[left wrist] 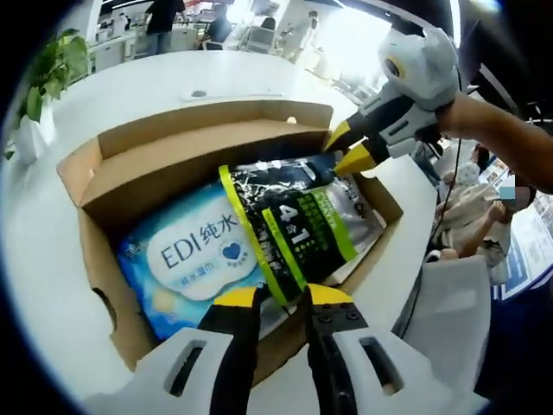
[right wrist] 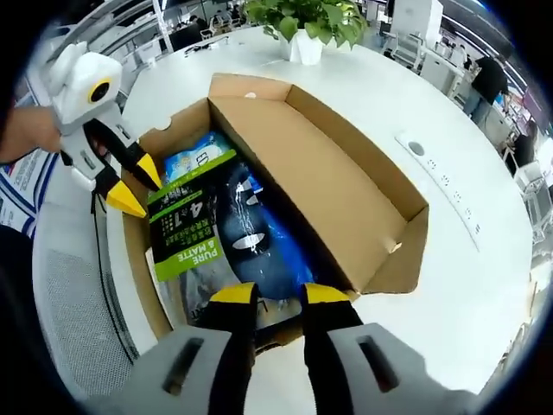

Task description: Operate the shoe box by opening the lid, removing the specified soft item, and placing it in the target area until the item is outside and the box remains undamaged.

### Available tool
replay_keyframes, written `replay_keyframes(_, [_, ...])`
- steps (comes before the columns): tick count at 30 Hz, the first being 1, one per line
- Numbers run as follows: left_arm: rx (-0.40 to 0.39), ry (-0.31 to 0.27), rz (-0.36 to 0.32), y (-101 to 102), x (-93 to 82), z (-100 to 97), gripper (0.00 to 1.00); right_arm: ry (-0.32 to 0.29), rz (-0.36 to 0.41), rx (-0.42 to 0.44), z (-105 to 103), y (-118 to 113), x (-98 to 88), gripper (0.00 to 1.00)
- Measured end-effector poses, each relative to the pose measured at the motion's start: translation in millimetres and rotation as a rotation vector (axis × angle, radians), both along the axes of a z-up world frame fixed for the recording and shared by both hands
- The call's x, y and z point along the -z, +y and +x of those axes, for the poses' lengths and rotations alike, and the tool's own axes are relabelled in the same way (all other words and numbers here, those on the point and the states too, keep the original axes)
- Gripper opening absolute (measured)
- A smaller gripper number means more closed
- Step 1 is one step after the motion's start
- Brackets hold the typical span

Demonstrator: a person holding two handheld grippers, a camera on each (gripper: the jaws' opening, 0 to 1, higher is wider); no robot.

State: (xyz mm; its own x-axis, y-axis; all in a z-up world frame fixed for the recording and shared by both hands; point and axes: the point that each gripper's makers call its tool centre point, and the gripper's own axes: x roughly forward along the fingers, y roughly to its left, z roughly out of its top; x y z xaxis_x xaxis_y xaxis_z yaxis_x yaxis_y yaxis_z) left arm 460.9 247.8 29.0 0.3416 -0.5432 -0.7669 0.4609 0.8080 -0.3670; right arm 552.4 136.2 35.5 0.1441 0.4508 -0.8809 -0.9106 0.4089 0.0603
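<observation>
a: box (left wrist: 130, 186) first — it's a brown cardboard shoe box on the white table (left wrist: 130, 86), lid flap already folded back and standing along one long side. what's inside?

b: two soft packs, lying flat side by side and overlapping. one is the blue and white pack (left wrist: 194, 259), the other the dark pack with a green label (left wrist: 289, 220), which lies partly over the blue one. i count one box, two packs, two grippers. a potted plant (right wrist: 302, 22) stands beyond the box on the table.

a: how would the dark pack handle?

b: my guess is light and floppy, with a glossy film skin that could slip and crumple. it would likely sag if lifted by one corner. a sealed edge or a pinched fold of film looks the safest hold.

a: and the grippers?

b: the left gripper (left wrist: 281, 298) has its jaws slightly apart, tips at the near edge of the dark pack, holding nothing as far as i can see. the right gripper (right wrist: 268, 294) is likewise parted at the opposite end of the box, over the dark pack's other end, not clamped on it.

a: risk?

b: probably snagging the cardboard wall while pulling the pack up.
</observation>
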Motion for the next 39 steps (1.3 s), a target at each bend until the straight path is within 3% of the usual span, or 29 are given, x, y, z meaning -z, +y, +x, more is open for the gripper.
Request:
replay_keyframes(9, [-0.021,0.012,-0.016,-3,1.0,3.5,0.14,0.004,0.003,0.0,2,0,1.3,0.16])
replay_keyframes(14, [-0.012,0.014,-0.004,-3,1.3,2.9,0.0,0.007,0.006,0.001,1,1,0.8,0.17])
replay_keyframes(26, [-0.025,0.003,0.034,-1,0.6,2.5,0.0,0.031,0.012,0.008,-1,2,-2.2,0.16])
replay_keyframes(32, [-0.073,0.019,0.025,11,1.8,-4.3,0.0,0.094,0.022,0.044,-8,4,2.9,0.13])
replay_keyframes(39, [-0.077,0.032,0.015,11,4.2,-8.3,0.0,0.174,0.115,0.169,-13,15,3.7,0.07])
